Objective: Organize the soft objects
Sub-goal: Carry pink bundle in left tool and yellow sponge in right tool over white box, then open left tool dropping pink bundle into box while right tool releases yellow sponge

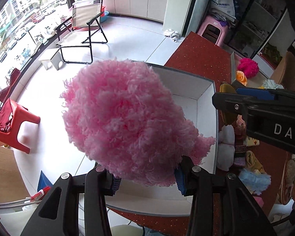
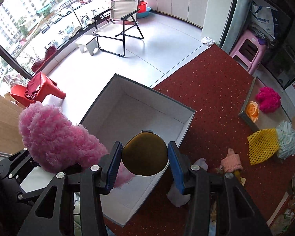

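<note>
Both grippers loaded above the white box on the red counter.

The left gripper (image 1: 146,182) has its fingers clamped on a fluffy pink duster head (image 1: 125,118), held over the open white box (image 2: 167,106). The right gripper (image 2: 144,158) has its fingers closed on a round brown pad (image 2: 144,154), also above the box. The red counter (image 2: 212,90) carries a magenta pom-pom (image 2: 268,99), an orange flower (image 2: 252,109) and a yellow mesh piece (image 2: 262,145), well apart from the box.

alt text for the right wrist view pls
The right gripper clamps a round olive-brown pad above an open white box on a red carpet. At left, the left gripper holds a fluffy pink duster head over the box.
</note>
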A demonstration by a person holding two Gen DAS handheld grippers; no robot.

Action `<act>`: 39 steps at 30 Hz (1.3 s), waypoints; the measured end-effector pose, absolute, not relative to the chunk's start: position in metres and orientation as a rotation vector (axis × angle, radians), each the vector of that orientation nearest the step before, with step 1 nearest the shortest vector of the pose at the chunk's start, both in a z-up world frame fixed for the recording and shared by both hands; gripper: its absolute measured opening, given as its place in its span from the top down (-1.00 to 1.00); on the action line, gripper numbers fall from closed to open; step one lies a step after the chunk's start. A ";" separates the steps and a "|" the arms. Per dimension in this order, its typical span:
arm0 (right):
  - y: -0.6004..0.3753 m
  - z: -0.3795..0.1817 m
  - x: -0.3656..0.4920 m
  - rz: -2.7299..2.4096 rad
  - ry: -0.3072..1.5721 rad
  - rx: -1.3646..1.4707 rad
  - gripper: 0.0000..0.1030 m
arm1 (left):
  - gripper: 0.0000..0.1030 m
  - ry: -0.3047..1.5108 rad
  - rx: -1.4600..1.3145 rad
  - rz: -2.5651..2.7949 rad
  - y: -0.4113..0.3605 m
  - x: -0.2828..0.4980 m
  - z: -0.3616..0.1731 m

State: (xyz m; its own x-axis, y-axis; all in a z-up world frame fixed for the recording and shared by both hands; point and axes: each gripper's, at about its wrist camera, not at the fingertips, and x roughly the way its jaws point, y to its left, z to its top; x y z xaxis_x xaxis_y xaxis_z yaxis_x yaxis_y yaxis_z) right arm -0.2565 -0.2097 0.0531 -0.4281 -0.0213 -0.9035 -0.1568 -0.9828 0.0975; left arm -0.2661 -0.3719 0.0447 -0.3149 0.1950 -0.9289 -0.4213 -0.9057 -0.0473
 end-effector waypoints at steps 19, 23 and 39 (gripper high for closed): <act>-0.203 0.024 -0.282 2.505 0.325 -1.711 0.02 | 0.11 0.393 -1.593 2.214 -0.334 -0.300 0.007; -0.206 0.020 -0.286 2.501 0.319 -1.731 0.02 | 0.12 0.388 -1.616 2.205 -0.335 -0.302 0.001; -0.211 0.008 -0.292 2.482 0.306 -1.777 0.01 | 0.04 0.424 -1.647 2.172 -0.327 -0.314 -0.012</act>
State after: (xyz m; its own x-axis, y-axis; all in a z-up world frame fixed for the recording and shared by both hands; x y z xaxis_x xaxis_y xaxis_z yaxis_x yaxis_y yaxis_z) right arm -0.2918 -0.2112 0.0084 -0.3273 -0.0558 -0.9433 -0.1751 -0.9774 0.1185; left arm -0.3139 -0.3268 -0.0122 -0.2404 0.1178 -0.9635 -0.4712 -0.8820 0.0097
